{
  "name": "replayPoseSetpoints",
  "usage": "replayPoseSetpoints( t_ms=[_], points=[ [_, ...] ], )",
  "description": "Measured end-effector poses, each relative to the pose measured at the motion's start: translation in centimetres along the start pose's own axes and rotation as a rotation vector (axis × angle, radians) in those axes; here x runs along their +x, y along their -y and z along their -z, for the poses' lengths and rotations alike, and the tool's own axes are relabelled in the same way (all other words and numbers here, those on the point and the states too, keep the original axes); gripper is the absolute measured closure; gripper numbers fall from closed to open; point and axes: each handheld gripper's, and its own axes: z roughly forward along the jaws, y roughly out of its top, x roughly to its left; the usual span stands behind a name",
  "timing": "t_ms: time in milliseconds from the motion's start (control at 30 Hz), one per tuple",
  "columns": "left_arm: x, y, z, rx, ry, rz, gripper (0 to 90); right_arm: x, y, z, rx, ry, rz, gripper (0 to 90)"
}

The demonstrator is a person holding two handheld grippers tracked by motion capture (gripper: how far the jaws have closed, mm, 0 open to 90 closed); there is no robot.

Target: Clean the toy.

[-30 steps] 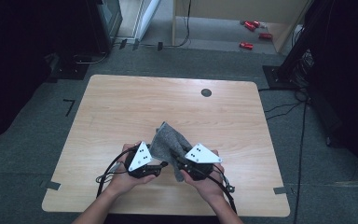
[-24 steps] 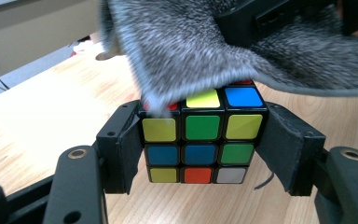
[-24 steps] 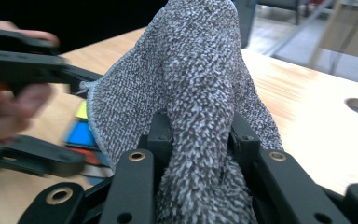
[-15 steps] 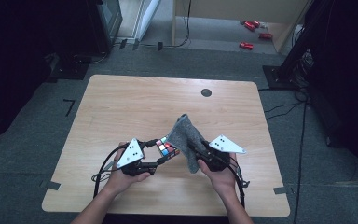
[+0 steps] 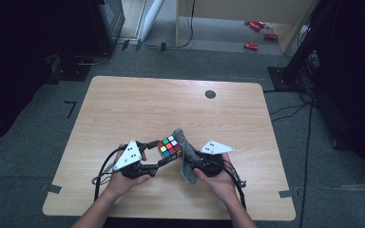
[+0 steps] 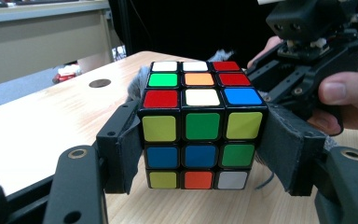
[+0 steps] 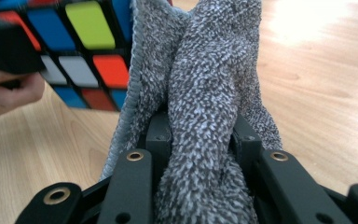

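Currently wiping: left gripper [image 6: 200, 154] clamps cube [image 6: 199, 125] near worktop [image 5: 138, 109] front edge; right gripper [image 7: 200, 140] pinches grey cloth [image 7: 205, 93]. I press cloth flat, short strokes, cube steady.

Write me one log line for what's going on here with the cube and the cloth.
left tongs: shut on colour cube, held above table | right tongs: shut on grey cloth | cloth: against cube's side
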Motion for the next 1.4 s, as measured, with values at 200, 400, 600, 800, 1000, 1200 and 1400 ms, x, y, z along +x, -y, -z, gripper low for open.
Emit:
replayPoseSetpoints(
  t_ms=[200,400,600,800,1000,1200,1400],
  points=[
    [0.1,0.0,0.0,0.008,-0.008,0.003,34.9,-0.3,-0.5,1.0,-0.073,0.025,-0.031,67.8],
    [-0.2,0.0,-0.2,0.008,0.011,0.001,34.9,-0.2,-1.1,2.3,-0.181,-0.030,-0.056,67.8],
    [0.1,0.0,0.0,0.004,0.009,0.015,34.9,0.0,-0.5,1.2,-0.132,-0.062,-0.046,67.6],
    [0.5,-0.1,0.3,-0.008,-0.002,0.032,34.8,0.2,0.0,0.2,-0.039,-0.058,-0.002,67.1],
    [0.6,-0.1,0.4,-0.013,-0.005,0.039,34.9,0.1,-0.3,0.8,-0.086,0.003,-0.010,66.9],
    [0.4,-0.1,0.2,-0.006,0.004,0.032,34.9,0.6,-0.9,1.9,-0.194,-0.029,0.000,66.7],
    [0.7,-0.1,0.4,-0.013,-0.008,0.040,34.8,0.6,-0.1,0.4,-0.086,-0.040,0.010,66.6]
  ],
)
